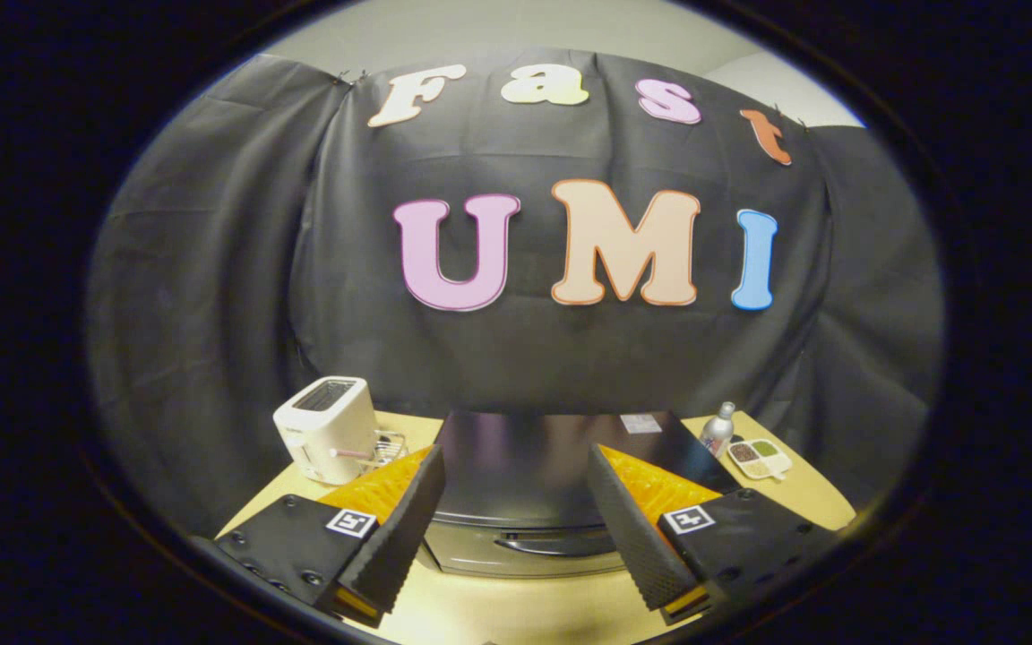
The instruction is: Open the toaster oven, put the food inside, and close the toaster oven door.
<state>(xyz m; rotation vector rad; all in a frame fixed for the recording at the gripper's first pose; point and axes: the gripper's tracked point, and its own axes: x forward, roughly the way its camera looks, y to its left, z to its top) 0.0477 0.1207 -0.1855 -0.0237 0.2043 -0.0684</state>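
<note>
Toaster oven sits below the gripper, whose wide-spread fingers hold nothing; its door handle lies between them: descend squarely, hook it.

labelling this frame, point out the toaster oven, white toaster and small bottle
toaster oven (525,466), gripper view, on its dark top
white toaster (328,430), gripper view, on its side wall
small bottle (717,432), gripper view, on its body

no readable text; small label on toaster oven top (too blurred).
</note>
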